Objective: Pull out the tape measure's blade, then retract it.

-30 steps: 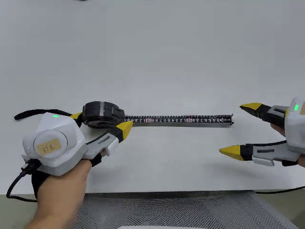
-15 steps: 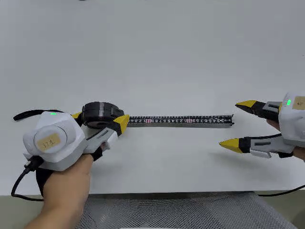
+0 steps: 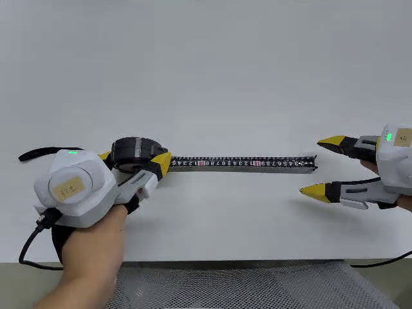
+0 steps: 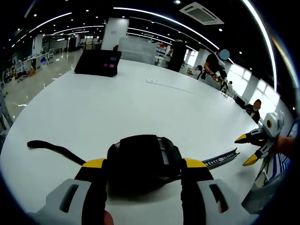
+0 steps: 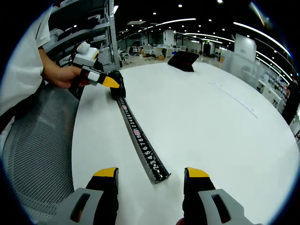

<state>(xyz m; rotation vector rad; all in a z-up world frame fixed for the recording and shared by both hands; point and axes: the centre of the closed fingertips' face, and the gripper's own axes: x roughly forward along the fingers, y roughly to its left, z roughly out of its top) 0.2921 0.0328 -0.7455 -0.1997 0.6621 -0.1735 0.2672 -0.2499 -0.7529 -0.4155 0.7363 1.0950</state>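
A black tape measure case [image 3: 136, 153] lies on the white table [image 3: 219, 77], and my left gripper [image 3: 132, 159] is shut on it, one yellow-tipped finger on each side. In the left gripper view the case [image 4: 143, 161] sits between the fingers of the left gripper [image 4: 144, 164]. The blade [image 3: 243, 162] lies flat on the table, pulled out to the right. Its end hook [image 3: 314, 163] lies just left of my open right gripper [image 3: 322, 165], apart from both tips. In the right gripper view the blade end [image 5: 160, 176] lies between the fingers of the right gripper [image 5: 152, 173], touching neither.
The case's black strap [image 3: 42, 153] trails to the left. A grey mesh seat [image 3: 244, 286] lies below the table's front edge. A black screen [image 4: 98, 62] stands far back on the table. People stand beyond the table's far side.
My left gripper has drawn in tighter around the case. The right gripper has shifted a little towards the blade end and its fingers stand somewhat closer together, still open.
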